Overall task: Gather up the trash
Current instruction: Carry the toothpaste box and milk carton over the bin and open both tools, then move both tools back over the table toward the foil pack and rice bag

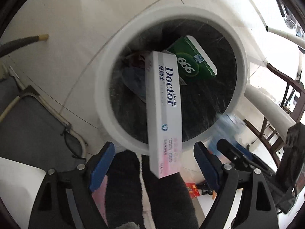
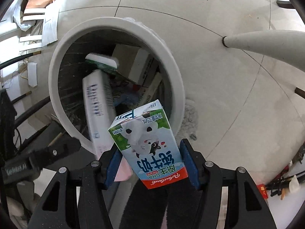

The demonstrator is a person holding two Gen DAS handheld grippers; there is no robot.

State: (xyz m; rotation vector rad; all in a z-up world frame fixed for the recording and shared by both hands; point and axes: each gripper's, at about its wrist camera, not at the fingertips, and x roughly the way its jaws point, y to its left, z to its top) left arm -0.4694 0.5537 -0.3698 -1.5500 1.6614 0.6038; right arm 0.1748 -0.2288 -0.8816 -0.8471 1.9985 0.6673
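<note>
Floor (image 2: 219, 87): pale glossy tiles with thin dark grout lines. Standing on it, directly ahead of both sets of jaws: one round white bin (image 1: 106, 87) with a dark liner. Left of the left jaws: a grey mat (image 1: 24, 126) with a pale tube frame. Right of and below the right jaws: a small red packet (image 2: 262, 190) beside loose bits. Far ahead and left of the right jaws: flattened cardboard and white paper sheets (image 2: 43, 15).

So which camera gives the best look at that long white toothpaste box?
The left wrist view: the toothpaste box is sharp, its lettering readable. The right wrist view shows it blurred, partly behind the milk carton.
</note>
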